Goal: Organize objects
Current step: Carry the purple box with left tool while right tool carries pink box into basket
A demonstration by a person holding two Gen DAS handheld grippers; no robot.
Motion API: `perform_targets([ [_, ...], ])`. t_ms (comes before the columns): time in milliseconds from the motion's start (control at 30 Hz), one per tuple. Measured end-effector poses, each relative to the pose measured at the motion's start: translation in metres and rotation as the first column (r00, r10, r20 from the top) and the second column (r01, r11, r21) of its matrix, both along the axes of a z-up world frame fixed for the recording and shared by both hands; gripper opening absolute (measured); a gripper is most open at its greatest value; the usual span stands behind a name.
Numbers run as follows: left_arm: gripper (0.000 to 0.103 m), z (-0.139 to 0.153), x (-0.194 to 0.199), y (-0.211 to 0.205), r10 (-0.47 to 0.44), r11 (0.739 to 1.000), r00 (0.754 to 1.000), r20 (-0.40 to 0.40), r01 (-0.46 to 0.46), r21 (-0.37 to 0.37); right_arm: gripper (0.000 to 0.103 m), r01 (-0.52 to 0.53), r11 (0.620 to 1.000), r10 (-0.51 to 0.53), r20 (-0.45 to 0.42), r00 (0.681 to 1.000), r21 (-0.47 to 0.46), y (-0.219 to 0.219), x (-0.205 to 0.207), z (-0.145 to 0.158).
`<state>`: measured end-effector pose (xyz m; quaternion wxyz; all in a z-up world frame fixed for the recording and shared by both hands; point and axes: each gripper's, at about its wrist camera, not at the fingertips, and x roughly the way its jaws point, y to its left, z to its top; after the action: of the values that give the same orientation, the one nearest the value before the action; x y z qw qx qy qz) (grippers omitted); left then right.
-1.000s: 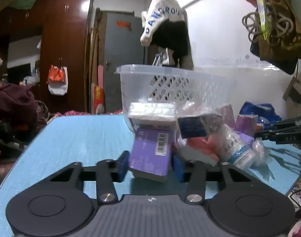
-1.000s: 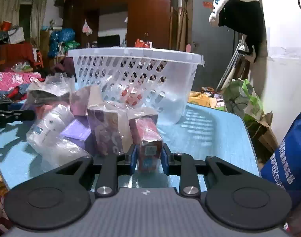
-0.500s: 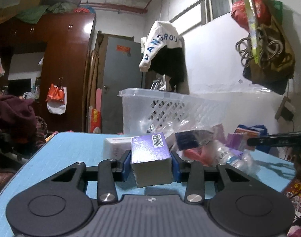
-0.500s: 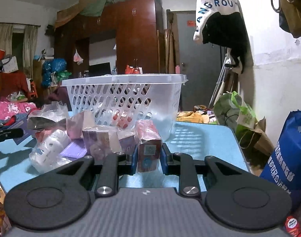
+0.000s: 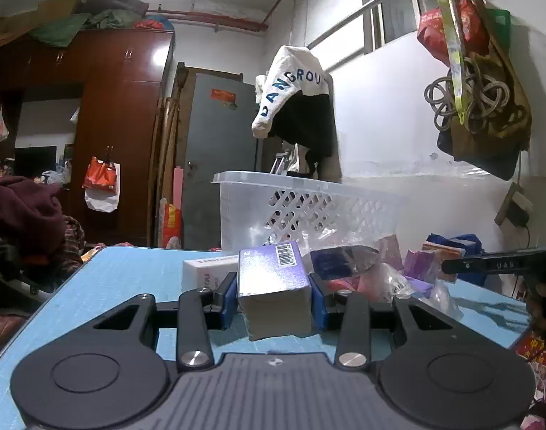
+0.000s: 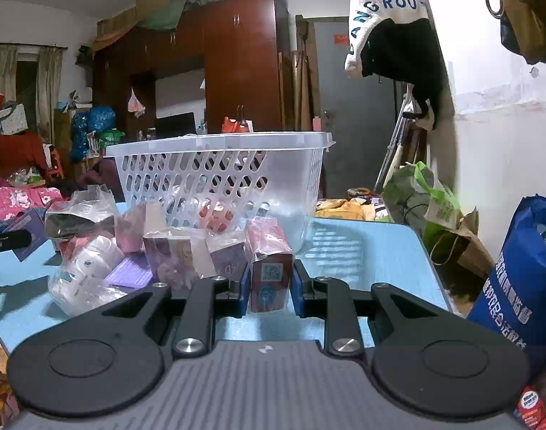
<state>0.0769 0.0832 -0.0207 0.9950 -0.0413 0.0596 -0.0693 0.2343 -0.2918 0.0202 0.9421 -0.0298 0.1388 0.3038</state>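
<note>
My left gripper (image 5: pixel 273 297) is shut on a purple box (image 5: pixel 273 279) with a barcode, held just above the blue table (image 5: pixel 111 276). Behind it stands a clear plastic basket (image 5: pixel 308 208) with a pile of wrapped packets (image 5: pixel 362 272) at its foot. My right gripper (image 6: pixel 267 286) is shut on a pink wrapped box (image 6: pixel 269 258) with a QR code, lifted in front of the same basket (image 6: pixel 219 168). To its left lie more wrapped packets (image 6: pixel 129 251). The other gripper's black tip (image 6: pixel 8 242) shows at the left edge.
A white box (image 5: pixel 208 268) lies on the table beside the purple one. A blue bag (image 6: pixel 516 268) and a green bag (image 6: pixel 423 200) stand off the table's right side. Clothes hang on the wall (image 5: pixel 298 107). Bare blue tabletop (image 6: pixel 362 251) stretches right of the basket.
Both grippers have lifted their boxes off the table and tilted upward, so the basket and the pile sit lower in both views. The purple box has swung from tilted to level.
</note>
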Motion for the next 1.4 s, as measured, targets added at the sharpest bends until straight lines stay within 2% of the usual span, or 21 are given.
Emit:
perform_targets([
  [133,0.044,0.004,-0.002,0.002,-0.008,1.0,1.0,0.014,0.008,-0.023,0.026,0.004,1.0,-0.005,0.013,1.0,0.02,-0.003,-0.003,0.0],
  [233,0.044,0.02,0.0,0.004,-0.027,0.999,0.999,0.045,0.028,-0.034,0.026,0.029,0.999,-0.031,0.042,0.999,0.037,-0.003,-0.009,0.012],
  [333,0.044,0.054,0.017,0.0,-0.056,0.998,0.996,0.072,0.059,-0.036,0.026,-0.036,0.995,0.028,0.083,0.996,0.095,0.003,-0.014,0.046],
  [433,0.044,0.099,0.049,-0.004,-0.099,0.992,0.992,0.079,0.105,-0.066,0.026,-0.032,0.999,0.027,0.157,0.987,0.031,0.035,-0.015,0.085],
  [500,0.045,0.125,0.083,-0.004,-0.146,0.981,0.989,0.039,0.15,-0.119,0.026,-0.035,0.999,0.035,0.159,0.987,-0.006,0.057,-0.002,0.105],
  [567,0.044,0.142,0.124,-0.002,-0.186,0.965,0.982,-0.047,0.173,-0.198,0.026,-0.02,0.999,0.024,0.118,0.993,-0.034,0.079,0.022,0.12],
  [633,0.044,0.151,0.159,-0.005,-0.148,0.972,0.981,-0.129,0.12,-0.201,0.026,-0.019,0.998,0.023,0.059,0.998,-0.059,0.095,0.044,0.126],
  [733,0.044,0.147,0.181,-0.009,-0.126,0.977,0.975,-0.185,0.089,-0.195,0.026,-0.003,0.992,0.006,0.028,1.0,-0.125,0.11,0.062,0.123],
  [800,0.045,0.142,0.191,-0.009,-0.145,0.972,0.968,-0.205,0.101,-0.21,0.027,0.011,0.992,-0.007,0.03,1.0,-0.125,0.112,0.068,0.12],
  [867,0.054,0.137,0.202,-0.007,-0.158,0.967,0.96,-0.232,0.104,-0.231,0.03,-0.006,0.994,0.008,0.019,1.0,-0.107,0.112,0.072,0.119],
  [900,0.069,0.135,0.206,-0.004,-0.152,0.968,0.954,-0.257,0.091,-0.234,0.048,-0.016,0.995,0.017,0.016,1.0,-0.103,0.113,0.073,0.118],
  [967,0.072,0.132,0.201,-0.001,-0.125,0.971,0.955,-0.269,0.062,-0.229,0.074,-0.006,0.996,0.009,0.03,1.0,-0.094,0.107,0.063,0.116],
  [1033,0.072,0.132,0.175,-0.002,-0.123,0.979,0.97,-0.209,0.084,-0.187,0.086,-0.002,0.999,0.006,0.077,0.997,-0.051,0.09,0.043,0.116],
  [1067,0.074,0.13,0.155,-0.005,-0.128,0.983,0.976,-0.179,0.101,-0.153,0.096,-0.01,1.0,0.011,0.079,0.997,-0.021,0.079,0.03,0.112],
  [1100,0.078,0.124,0.136,-0.007,-0.142,0.983,0.978,-0.153,0.122,-0.134,0.103,-0.022,1.0,0.022,0.073,0.997,0.002,0.067,0.017,0.104],
  [1133,0.083,0.116,0.115,-0.008,-0.157,0.982,0.978,-0.137,0.141,-0.122,0.103,-0.037,0.999,0.036,0.074,0.997,0.016,0.058,0.005,0.094],
  [1267,0.084,0.068,0.058,-0.015,-0.253,0.964,0.96,-0.122,0.24,-0.112,0.102,-0.06,0.998,0.059,0.058,0.997,0.022,0.038,-0.025,0.044],
  [1333,0.084,0.05,0.049,-0.015,-0.264,0.96,0.956,-0.13,0.248,-0.127,0.097,-0.066,0.998,0.066,0.04,0.997,0.016,0.036,-0.028,0.028],
  [1400,0.084,0.04,0.051,-0.012,-0.269,0.957,0.952,-0.144,0.247,-0.152,0.085,-0.065,0.998,0.065,0.013,0.998,0.021,0.037,-0.024,0.02],
])
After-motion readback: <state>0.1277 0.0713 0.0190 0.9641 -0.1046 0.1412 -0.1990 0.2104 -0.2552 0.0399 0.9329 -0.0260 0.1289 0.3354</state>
